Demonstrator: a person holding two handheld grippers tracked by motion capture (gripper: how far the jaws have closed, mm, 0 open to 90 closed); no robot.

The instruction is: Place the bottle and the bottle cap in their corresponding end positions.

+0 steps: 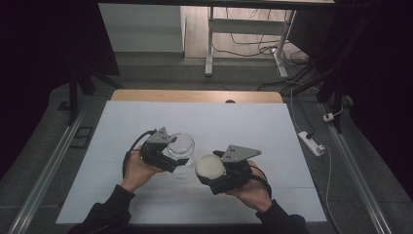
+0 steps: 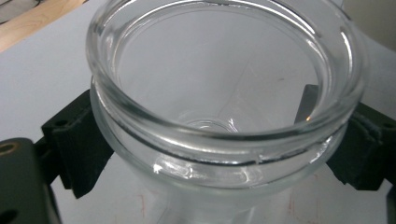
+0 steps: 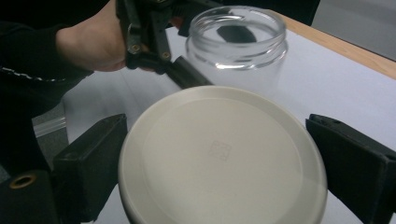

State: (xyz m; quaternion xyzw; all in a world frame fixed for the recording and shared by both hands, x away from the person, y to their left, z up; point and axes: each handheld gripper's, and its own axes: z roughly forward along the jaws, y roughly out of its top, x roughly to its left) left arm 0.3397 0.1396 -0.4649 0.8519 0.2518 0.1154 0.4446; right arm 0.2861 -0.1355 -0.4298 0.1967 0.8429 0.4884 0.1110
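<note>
Overhead forward-down on table [image 1: 146, 126]; both tool cameras close, sharing the glass jar [image 3: 236, 42].

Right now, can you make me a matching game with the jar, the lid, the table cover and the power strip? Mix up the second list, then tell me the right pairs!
Things:
1. glass jar
2. lid
3. table cover
4. power strip

Descriptions:
A. lies on the floor to the right of the table
B. see-through and open on top, clamped in the left gripper
C. pale blue sheet spread under everything
D. round and cream-coloured, held between the jaws of the right gripper

Right pairs: 1-B, 2-D, 3-C, 4-A
</note>
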